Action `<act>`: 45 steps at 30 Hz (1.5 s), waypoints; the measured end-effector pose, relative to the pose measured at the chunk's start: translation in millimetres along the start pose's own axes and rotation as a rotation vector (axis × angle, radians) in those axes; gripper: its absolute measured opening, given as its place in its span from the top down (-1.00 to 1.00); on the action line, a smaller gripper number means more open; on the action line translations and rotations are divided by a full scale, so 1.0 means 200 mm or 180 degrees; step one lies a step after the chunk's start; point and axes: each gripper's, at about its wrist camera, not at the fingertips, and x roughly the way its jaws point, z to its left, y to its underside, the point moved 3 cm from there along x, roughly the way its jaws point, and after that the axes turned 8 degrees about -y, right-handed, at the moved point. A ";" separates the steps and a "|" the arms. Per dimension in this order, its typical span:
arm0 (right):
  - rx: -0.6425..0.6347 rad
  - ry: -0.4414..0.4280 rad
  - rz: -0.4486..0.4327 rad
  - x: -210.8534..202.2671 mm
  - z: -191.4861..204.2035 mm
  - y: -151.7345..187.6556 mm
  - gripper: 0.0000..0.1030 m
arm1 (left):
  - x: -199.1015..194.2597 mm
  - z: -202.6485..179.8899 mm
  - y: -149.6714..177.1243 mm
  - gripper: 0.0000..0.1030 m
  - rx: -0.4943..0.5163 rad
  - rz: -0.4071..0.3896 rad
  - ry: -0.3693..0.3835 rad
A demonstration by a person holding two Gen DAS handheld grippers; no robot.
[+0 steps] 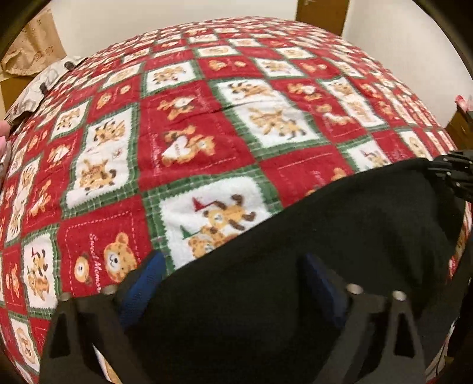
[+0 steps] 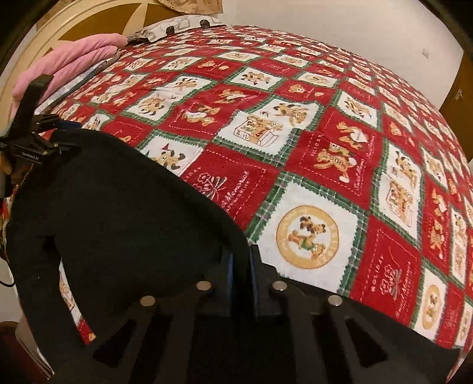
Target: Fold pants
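Scene: A pair of black pants (image 2: 124,206) hangs between two hand-held grippers over a bed covered by a red, white and green holiday blanket (image 1: 207,141).
Pants: The dark cloth is lifted along its upper edge, sagging in the middle; its lower part drapes down at the near side of the bed and is lost under both cameras.
Left gripper (image 1: 233,283): The blue-padded fingers stand fairly wide apart in its own view with black cloth filling the space between them; whether they actually pinch the fabric cannot be told from here.
Right gripper (image 2: 240,263): Its fingers are drawn almost together with a fold of the pants' edge clamped between them.
Pose: Both tools are held low and near the bed's edge, tilted forward and down across the blanket, side by side and apart, each visible at the margin of the other's view.
Risk: If the left hold is as loose as it looks, that corner may slip as the cloth is carried over, and the fold would land skewed.
Risk: The slack middle could bunch or double under itself when laid down, leaving a lumpy crease.
Risk: Uneven height between the two hands would likely drag one side across the fleecy blanket and twist the legs.
Background: pink bedding (image 2: 68,62) and a patterned pillow (image 2: 177,25) lie at the head end.
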 end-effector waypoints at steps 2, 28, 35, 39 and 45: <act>-0.0027 0.0036 -0.0022 -0.04 0.04 0.02 0.87 | -0.04 -0.03 0.00 0.11 0.0050 -0.0065 0.0026; -0.0405 0.0601 -0.1118 -0.80 0.74 0.80 0.87 | -0.87 -0.31 0.70 0.76 -0.0211 -0.1322 -0.0685; -0.0357 0.0771 -0.0878 -0.58 0.83 1.11 0.86 | -0.75 -0.42 1.00 0.67 -0.0287 -0.1223 -0.0700; -0.0270 0.0902 -0.0711 -0.47 0.87 1.20 0.71 | -0.69 -0.40 1.08 0.61 -0.0531 -0.1092 -0.0572; -0.0066 0.0883 -0.0770 -0.50 0.89 1.26 -0.26 | -0.73 -0.34 1.22 0.12 -0.0723 -0.1121 -0.0647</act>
